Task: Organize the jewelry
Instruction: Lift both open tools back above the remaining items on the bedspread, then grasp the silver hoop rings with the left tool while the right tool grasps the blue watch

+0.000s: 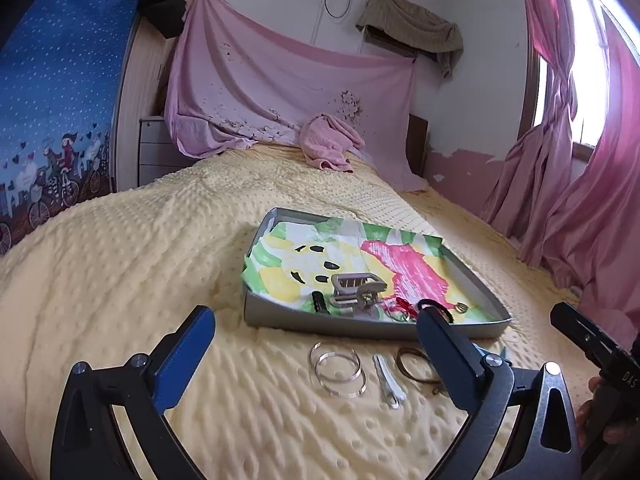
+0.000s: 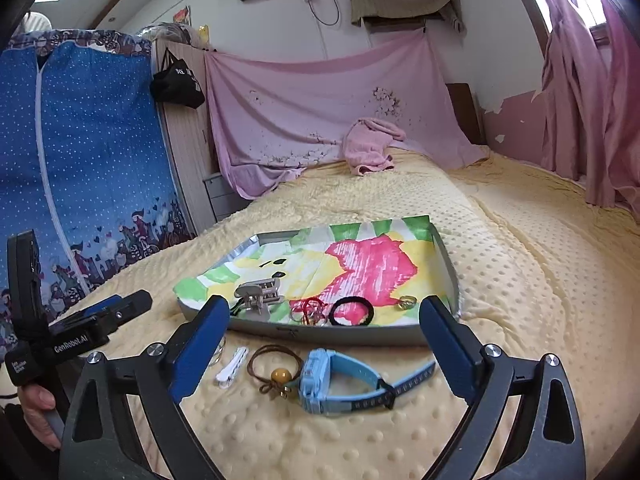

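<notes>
Sorting half done; both grippers, left [image 1: 312,344] and right [image 2: 324,332], spread, empty | tray [image 2: 444,256] ahead holds some; watch [image 2: 320,380], bangles [image 1: 338,372], clip [image 1: 386,378] beneath remain

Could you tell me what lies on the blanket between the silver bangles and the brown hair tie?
A white hair clip lies between the silver bangles and brown hair tie, clearest in the left wrist view.

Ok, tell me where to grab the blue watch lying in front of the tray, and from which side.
Take the blue watch by its chunky case, from above, with the right gripper, whose fingers stand wide open. The case stands up off the blanket, while the strap lies flat and thin against it. Close across the case's narrow sides, probably the surest hold.
</notes>
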